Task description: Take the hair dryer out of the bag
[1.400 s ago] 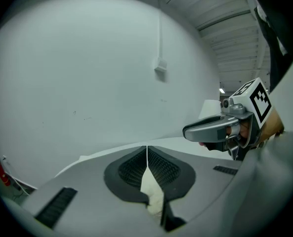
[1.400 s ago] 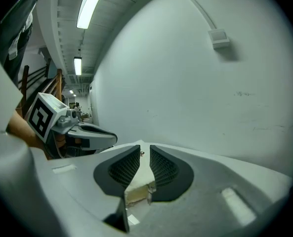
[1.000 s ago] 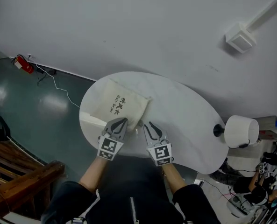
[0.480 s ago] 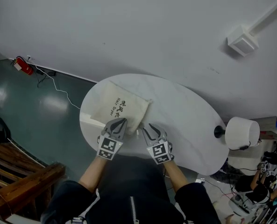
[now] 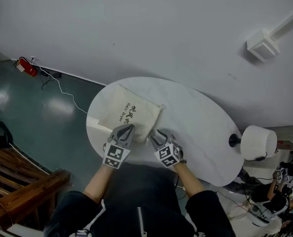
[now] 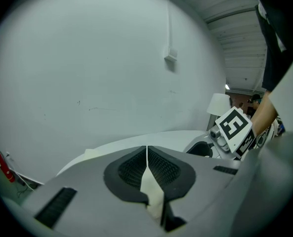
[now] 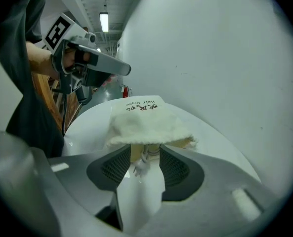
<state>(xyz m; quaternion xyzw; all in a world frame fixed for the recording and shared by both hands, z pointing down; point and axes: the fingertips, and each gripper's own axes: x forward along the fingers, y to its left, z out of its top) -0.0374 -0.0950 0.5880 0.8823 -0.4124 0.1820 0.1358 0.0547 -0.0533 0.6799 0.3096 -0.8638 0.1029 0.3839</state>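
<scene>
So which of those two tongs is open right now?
The right tongs: their jaws have just been opening and stand apart, with the drawstring of the bag loose between them. The left tongs are shut on its edge.

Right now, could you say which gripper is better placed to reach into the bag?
The right gripper: its fingers, just opening, stand at the bag mouth, a cord between them. The left gripper is shut on the bag's edge.
</scene>
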